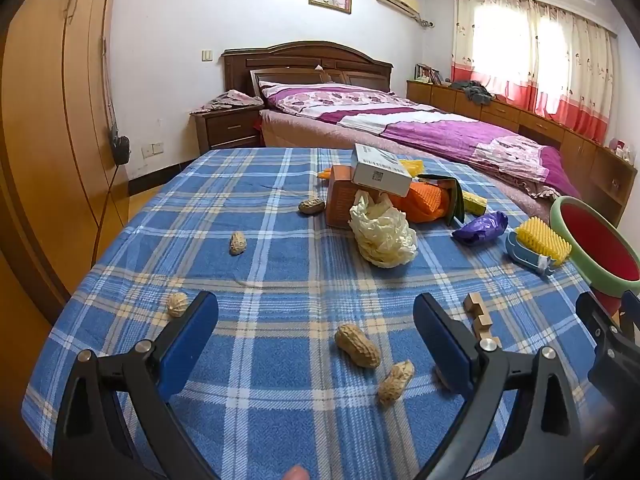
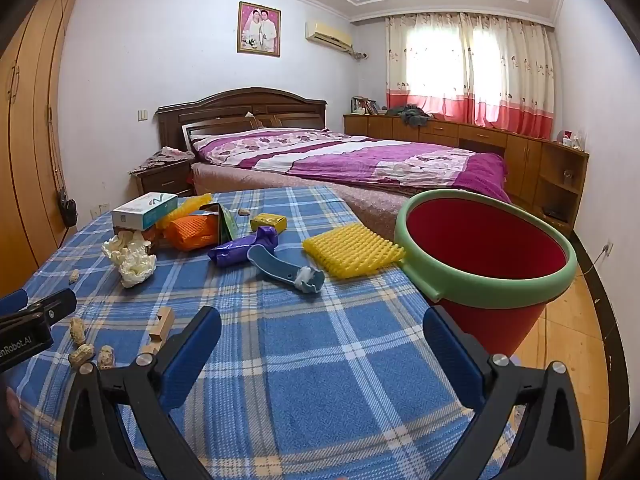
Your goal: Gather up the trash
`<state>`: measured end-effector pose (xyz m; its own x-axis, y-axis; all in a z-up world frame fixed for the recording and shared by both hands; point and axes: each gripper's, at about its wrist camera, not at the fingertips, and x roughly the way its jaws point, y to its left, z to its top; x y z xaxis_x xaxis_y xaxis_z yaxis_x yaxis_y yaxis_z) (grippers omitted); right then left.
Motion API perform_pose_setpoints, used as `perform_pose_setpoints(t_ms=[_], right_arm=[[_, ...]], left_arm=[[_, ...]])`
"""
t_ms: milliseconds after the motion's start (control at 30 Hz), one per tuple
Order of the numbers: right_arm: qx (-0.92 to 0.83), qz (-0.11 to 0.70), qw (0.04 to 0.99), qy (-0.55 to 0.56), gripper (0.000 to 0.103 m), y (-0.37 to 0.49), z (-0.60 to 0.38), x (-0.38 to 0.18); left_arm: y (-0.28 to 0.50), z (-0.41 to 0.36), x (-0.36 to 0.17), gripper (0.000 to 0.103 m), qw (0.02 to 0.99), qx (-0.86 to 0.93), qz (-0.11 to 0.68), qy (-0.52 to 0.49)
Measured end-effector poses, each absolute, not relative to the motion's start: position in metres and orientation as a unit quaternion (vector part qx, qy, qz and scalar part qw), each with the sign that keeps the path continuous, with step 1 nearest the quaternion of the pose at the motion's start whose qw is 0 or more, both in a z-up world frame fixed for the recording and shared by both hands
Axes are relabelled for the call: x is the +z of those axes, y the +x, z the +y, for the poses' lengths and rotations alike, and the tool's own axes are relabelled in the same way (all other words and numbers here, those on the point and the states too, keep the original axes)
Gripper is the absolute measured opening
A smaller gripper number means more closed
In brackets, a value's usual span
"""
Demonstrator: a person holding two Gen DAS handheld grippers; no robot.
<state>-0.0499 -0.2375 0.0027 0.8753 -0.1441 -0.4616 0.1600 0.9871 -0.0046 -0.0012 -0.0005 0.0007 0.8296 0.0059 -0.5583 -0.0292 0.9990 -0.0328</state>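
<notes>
Nearest: two tan peanut shells (image 1: 357,345) lie on the blue plaid cloth (image 1: 260,248) between the blue-padded fingers of the left gripper (image 1: 316,334), touched by neither pad.
Left gripper: jaws at full spread, nothing held — tilted down over the near edge of the cloth.
Right gripper (image 2: 322,344): jaws equally wide, empty, only bare plaid between the pads.
Hidden or cut off: a further shell sits half behind the left gripper's right finger; the wooden interlocking block puzzle (image 1: 478,316) is partly covered by the same finger; a fingertip shows at the bottom edge of the left view, the rest of the person out of frame.
Trash, middle of cloth: crumpled cream tissue paper (image 1: 383,236), crumpled purple plastic wrapper (image 1: 480,227), more peanut shells scattered to the left.
Pile behind: white cardboard carton (image 1: 380,170) resting tilted on an orange-brown box, orange mesh beside it — what lies underneath is hard to make out.
Bin: red collapsible bucket with green rim (image 2: 486,240) at the cloth's right edge, its base hidden.
Beside bucket: yellow ridged foam sheet (image 2: 352,254), touching the rim.
</notes>
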Motion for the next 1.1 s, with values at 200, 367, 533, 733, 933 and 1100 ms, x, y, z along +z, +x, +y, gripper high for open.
perform_pose_setpoints(t_ms=[200, 367, 533, 733, 933, 1100], right_arm=[[-0.078, 0.237, 0.968, 0.017, 0.103, -0.0497, -0.2375, 0.0025], [-0.078, 0.237, 0.968, 0.017, 0.103, -0.0497, -0.2377, 0.0024], [-0.078, 0.237, 0.968, 0.017, 0.103, -0.0496, -0.2377, 0.0024], [-0.079, 0.238, 0.968, 0.017, 0.103, -0.0494, -0.2377, 0.0024], [-0.078, 0.237, 0.968, 0.017, 0.103, -0.0492, -0.2376, 0.0022], [-0.079, 0.238, 0.968, 0.017, 0.103, -0.0492, -0.2374, 0.0022]], left_arm=[[-0.001, 0.0036, 0.0021, 0.097, 0.956, 0.009, 0.292, -0.02], [-0.0011, 0.0037, 0.002, 0.098, 0.956, 0.009, 0.292, -0.02], [-0.0012, 0.0032, 0.0017, 0.098, 0.956, 0.009, 0.291, -0.02], [-0.0012, 0.0029, 0.0018, 0.097, 0.956, 0.009, 0.291, -0.02], [-0.0014, 0.0031, 0.0018, 0.098, 0.957, 0.01, 0.291, -0.02], [-0.0015, 0.0036, 0.0019, 0.098, 0.957, 0.009, 0.291, -0.021]])
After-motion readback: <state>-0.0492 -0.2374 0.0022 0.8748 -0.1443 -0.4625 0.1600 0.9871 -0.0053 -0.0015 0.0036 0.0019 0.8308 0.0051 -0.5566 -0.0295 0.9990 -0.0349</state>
